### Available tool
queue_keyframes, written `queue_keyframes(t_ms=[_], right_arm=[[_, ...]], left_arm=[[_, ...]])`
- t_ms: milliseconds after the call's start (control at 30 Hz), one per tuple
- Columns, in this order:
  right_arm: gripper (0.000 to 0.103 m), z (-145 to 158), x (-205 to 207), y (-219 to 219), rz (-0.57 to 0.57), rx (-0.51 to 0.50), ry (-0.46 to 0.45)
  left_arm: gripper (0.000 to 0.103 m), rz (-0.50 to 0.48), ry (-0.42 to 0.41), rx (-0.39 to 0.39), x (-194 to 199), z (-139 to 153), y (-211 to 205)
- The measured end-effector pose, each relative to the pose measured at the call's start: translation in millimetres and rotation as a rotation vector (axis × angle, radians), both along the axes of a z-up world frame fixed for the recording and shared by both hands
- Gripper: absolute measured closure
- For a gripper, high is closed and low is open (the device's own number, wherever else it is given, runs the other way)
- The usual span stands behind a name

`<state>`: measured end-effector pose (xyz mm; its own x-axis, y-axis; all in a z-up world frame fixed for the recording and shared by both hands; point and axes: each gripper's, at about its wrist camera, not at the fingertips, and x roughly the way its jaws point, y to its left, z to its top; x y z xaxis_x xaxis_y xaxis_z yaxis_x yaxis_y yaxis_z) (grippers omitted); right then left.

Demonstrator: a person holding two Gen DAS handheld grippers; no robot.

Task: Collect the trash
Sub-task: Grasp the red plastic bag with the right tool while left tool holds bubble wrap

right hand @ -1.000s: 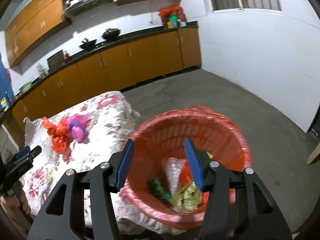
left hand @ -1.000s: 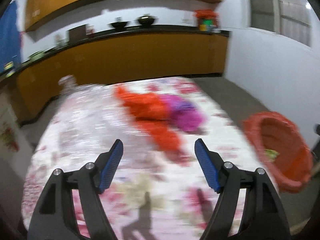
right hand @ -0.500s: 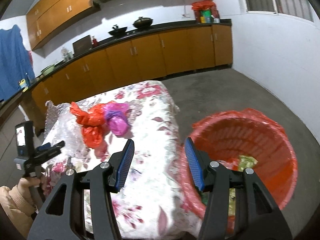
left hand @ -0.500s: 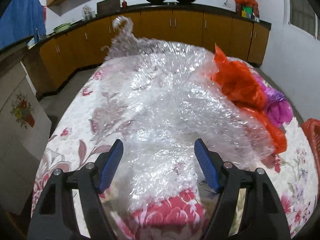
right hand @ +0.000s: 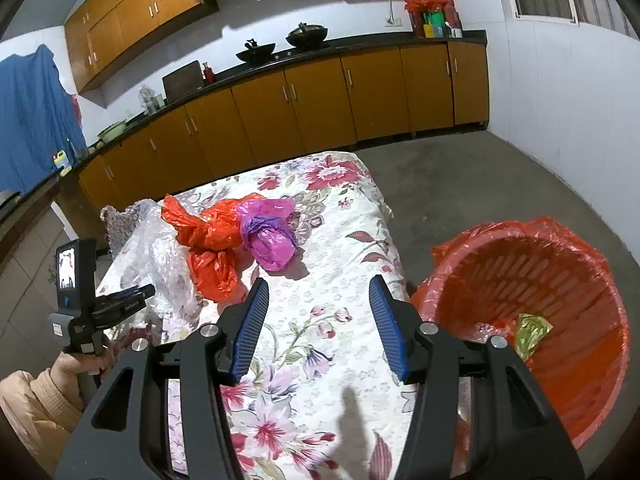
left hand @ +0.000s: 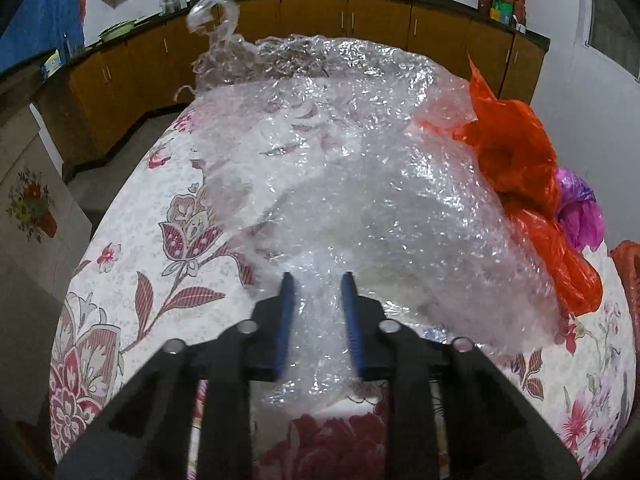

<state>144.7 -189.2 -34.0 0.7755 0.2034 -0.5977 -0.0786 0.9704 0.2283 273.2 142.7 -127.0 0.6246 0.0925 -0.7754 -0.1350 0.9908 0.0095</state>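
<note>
Pinching the near edge of a light, crinkly bubble wrap sheet (left hand: 344, 184) on the floral table (left hand: 132, 280), the left hand-held gripper (left hand: 317, 284) bunches it; the right hand-held gripper (right hand: 318, 320) hangs spread.

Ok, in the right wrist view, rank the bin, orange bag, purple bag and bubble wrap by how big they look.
1. Bin, though it sits nearest the camera.
2. Orange bag and bubble wrap: too close to call, and the wrap's clear edges are hard to trace.
3. Purple bag, smallest.
</note>
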Motion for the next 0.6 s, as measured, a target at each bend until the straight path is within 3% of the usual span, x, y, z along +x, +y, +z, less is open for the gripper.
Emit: queue_keyframes(t_ms=[167,333,600], right_arm=[[0.050,3,1,5,0.012,0.010,-0.009],[0.050,6,5,13,0.029,0.012,-0.017],[0.050,-1,19,47,0.099,0.024,-0.007]], left_arm=[[0.090,0.007,-0.026,0.018,-12,10,-8],[0.091,0.007,-0.103,0.049,-36,31,-9],[0.091,0.051,-0.211,0.033,-69,70,16]])
